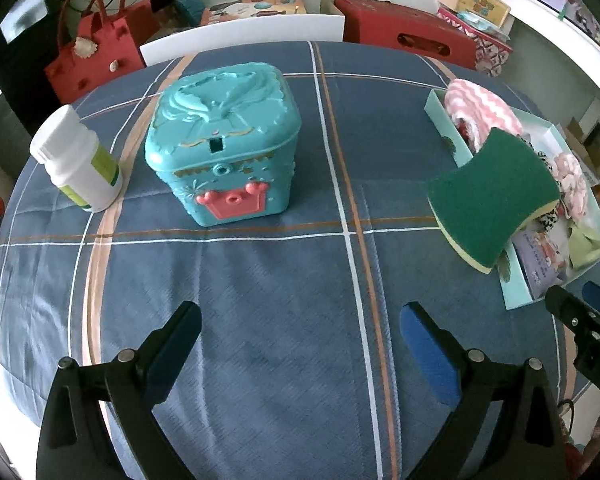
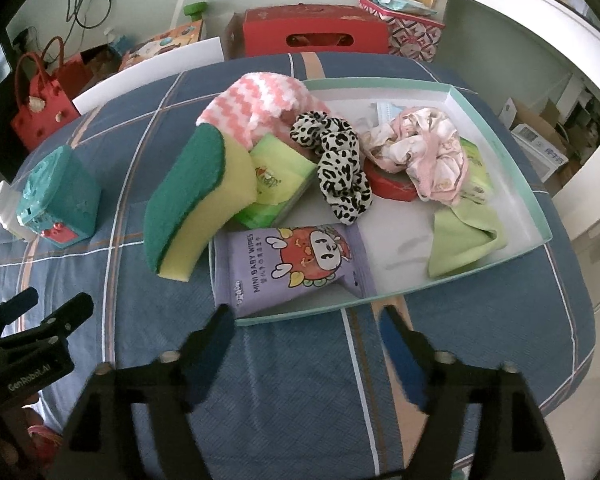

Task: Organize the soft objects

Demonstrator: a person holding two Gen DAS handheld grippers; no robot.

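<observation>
A shallow mint-rimmed tray (image 2: 536, 204) holds soft things: a pink-and-white zigzag cloth (image 2: 256, 100), a leopard scrunchie (image 2: 340, 164), a pink scrunchie (image 2: 424, 148), a green cloth (image 2: 464, 240), tissue packs and a purple wipes pack (image 2: 296, 264). A green-and-yellow sponge (image 2: 196, 204) leans on the tray's left rim, also seen in the left wrist view (image 1: 492, 196). My left gripper (image 1: 300, 336) is open and empty above bare cloth. My right gripper (image 2: 306, 336) is open and empty, just in front of the tray's near rim.
A teal toy chest (image 1: 224, 144) and a white pill bottle (image 1: 76, 160) stand on the blue plaid tablecloth (image 1: 260, 300). A white chair back (image 1: 240, 36), a red bag (image 1: 92, 56) and red boxes (image 2: 316, 32) lie beyond the far edge.
</observation>
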